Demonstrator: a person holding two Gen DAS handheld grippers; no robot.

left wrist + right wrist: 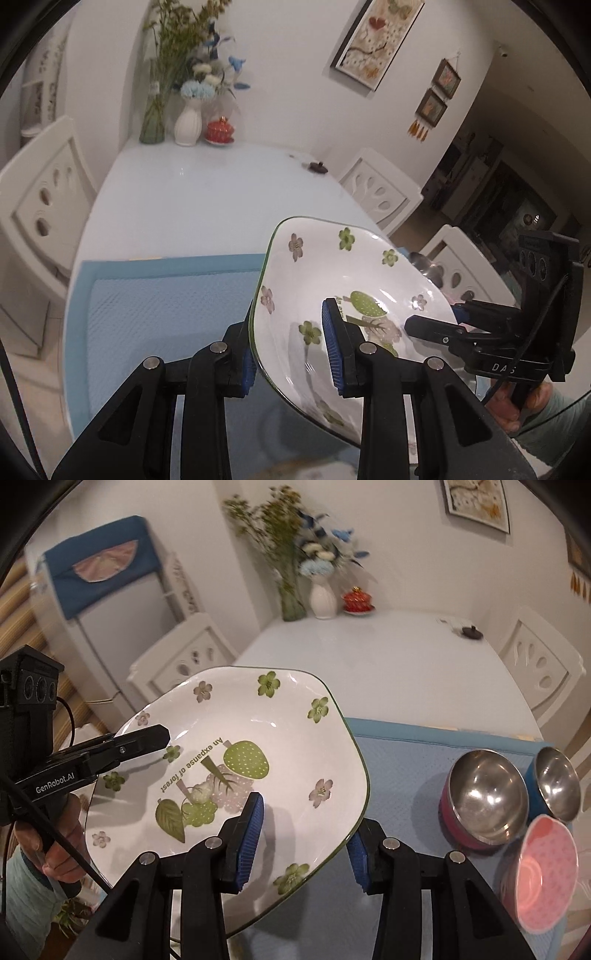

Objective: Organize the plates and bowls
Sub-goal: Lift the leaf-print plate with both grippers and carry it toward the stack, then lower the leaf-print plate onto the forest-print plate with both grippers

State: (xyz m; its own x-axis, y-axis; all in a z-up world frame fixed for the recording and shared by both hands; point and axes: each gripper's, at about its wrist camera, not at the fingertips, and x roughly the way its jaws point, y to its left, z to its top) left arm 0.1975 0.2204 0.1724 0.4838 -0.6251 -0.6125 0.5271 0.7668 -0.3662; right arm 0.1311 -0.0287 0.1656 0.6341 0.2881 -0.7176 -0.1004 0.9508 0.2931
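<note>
**Currently: both grippers carrying one plate over the mat**

Table [388, 657] and blue mat [406, 775] are sitting below. The floral plate [236, 746] is hanging in the air, tilted, spanning between the hands. Left gripper [291, 350] is clamping its left rim, right gripper [306, 834] its right rim, neither nearer. Steel bowls [484, 794] and pink bowl [546, 871] are waiting right of the plate, clear of it.

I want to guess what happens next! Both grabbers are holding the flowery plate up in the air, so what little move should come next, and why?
Probably carry the flowery plate sideways over the blue mat and begin lowering it onto the bare part. The left gripper and right gripper each have jaws clamped on its rim, it hangs tilted above the table, and the bowls stand farther right.
</note>
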